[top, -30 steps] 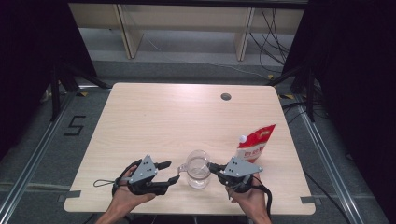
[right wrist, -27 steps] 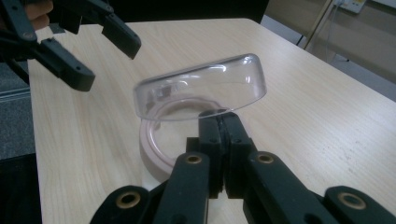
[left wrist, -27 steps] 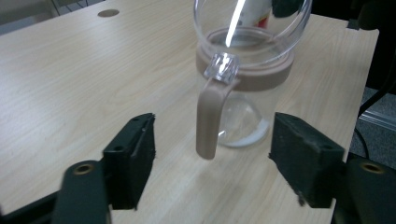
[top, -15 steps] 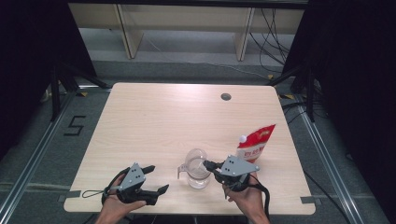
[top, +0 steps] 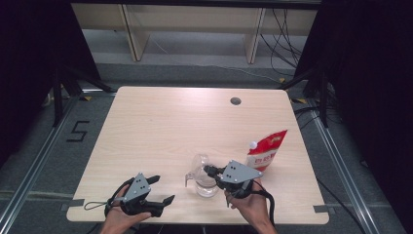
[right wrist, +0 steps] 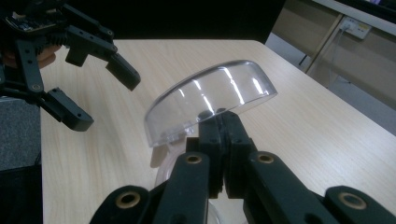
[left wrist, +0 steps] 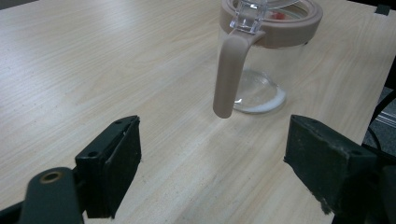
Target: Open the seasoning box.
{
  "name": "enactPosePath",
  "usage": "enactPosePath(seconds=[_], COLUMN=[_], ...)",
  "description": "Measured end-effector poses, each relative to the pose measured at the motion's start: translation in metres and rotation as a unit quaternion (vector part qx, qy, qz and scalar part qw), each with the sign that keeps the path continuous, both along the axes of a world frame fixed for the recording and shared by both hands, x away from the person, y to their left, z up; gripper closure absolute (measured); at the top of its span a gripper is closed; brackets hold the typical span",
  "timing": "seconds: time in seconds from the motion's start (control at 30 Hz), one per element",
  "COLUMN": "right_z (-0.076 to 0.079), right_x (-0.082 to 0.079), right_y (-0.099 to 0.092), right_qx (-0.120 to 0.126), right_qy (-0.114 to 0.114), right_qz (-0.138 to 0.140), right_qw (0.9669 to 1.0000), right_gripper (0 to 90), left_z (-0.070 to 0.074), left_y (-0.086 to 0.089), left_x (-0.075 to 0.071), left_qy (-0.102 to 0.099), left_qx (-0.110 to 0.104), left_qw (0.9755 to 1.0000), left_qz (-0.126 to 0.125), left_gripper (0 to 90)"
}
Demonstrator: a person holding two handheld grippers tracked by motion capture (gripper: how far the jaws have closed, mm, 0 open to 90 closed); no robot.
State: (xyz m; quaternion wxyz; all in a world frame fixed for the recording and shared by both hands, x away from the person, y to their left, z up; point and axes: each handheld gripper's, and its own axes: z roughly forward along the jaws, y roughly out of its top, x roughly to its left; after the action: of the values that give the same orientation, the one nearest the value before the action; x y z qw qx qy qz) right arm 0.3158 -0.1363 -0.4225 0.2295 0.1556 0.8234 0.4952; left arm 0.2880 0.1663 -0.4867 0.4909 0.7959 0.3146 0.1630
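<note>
A clear pitcher [top: 206,183] with a tan rim and tan handle [left wrist: 229,74] stands near the table's front edge. Its clear lid [right wrist: 210,102] is tipped up, and my right gripper [right wrist: 222,126] is shut on the lid's edge from the right side [top: 210,170]. My left gripper [top: 163,189] hovers to the left of the pitcher, apart from it. Its jaws have just been opening and now stand wide, with nothing between them [left wrist: 215,140]. In the left gripper view the handle points toward me. My left gripper [right wrist: 105,98] shows beyond the lid in the right gripper view.
A red pouch [top: 267,148] with a white cap stands just right of the pitcher, behind my right hand. The wooden table [top: 160,126] has a cable hole [top: 235,101] at the back right. Dark floor and shelving lie beyond the table.
My left gripper has drawn back to the left and toward the front edge, away from the pitcher's handle, and its jaws have spread. The right gripper stays on the lid.
</note>
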Motion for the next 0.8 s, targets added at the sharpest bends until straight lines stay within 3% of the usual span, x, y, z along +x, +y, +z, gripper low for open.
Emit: enactPosePath(seconds=[0.03, 0.3, 0.37, 0.8], right_z=[0.002, 0.003, 0.004, 0.004], right_x=[0.0, 0.0, 0.0, -0.002], right_y=[0.003, 0.013, 0.015, 0.029], right_qx=[-0.001, 0.004, 0.001, -0.009], right_qy=[-0.003, 0.002, 0.0, -0.007], right_qz=[0.003, 0.008, 0.012, 0.028], right_qw=[1.0, 1.0, 0.9999, 0.9995], right_gripper=[89.3, 88.9, 88.9, 87.6], left_z=[0.0, 0.0, -0.001, 0.0], left_y=[0.001, 0.001, 0.0, 0.002], left_x=[0.001, 0.001, 0.0, 0.002], left_qy=[-0.009, -0.011, -0.003, -0.018], left_qx=[0.006, 0.005, 0.002, 0.004], left_qw=[0.9999, 0.9999, 1.0, 0.9998], left_qz=[-0.006, -0.005, 0.001, -0.001], left_gripper=[18.1, 18.0, 18.0, 18.0])
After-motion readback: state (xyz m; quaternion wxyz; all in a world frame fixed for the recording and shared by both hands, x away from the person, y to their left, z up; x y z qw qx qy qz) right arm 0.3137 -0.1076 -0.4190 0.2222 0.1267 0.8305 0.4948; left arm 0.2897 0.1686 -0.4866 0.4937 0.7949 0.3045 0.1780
